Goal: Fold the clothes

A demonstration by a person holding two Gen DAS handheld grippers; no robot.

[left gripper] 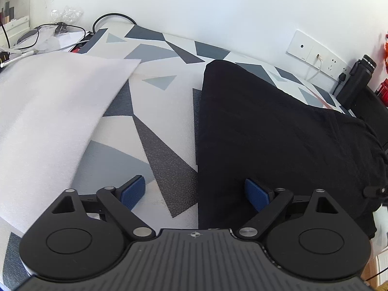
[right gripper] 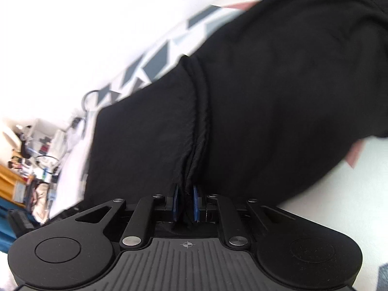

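A black garment (left gripper: pixel 266 131) lies spread on a table covered with a grey, white and dark geometric cloth (left gripper: pixel 155 89). My left gripper (left gripper: pixel 195 195) stands open above the garment's near left edge; its right blue pad (left gripper: pixel 257 194) is over the black cloth, its left pad (left gripper: pixel 132 192) over the patterned cover, and nothing is pinched. In the right wrist view the black garment (right gripper: pixel 278 84) fills the frame, blurred. My right gripper (right gripper: pixel 186 203) is shut on a bunched seam fold of the black garment, which rises from between the blue pads (right gripper: pixel 196 203).
A white foam sheet (left gripper: pixel 53 111) lies on the left of the table. Cables and a clear plastic bag (left gripper: pixel 65 14) crowd the far left corner. A wall socket strip (left gripper: pixel 315 53) and a black bottle (left gripper: pixel 356 80) stand at the far right by the wall.
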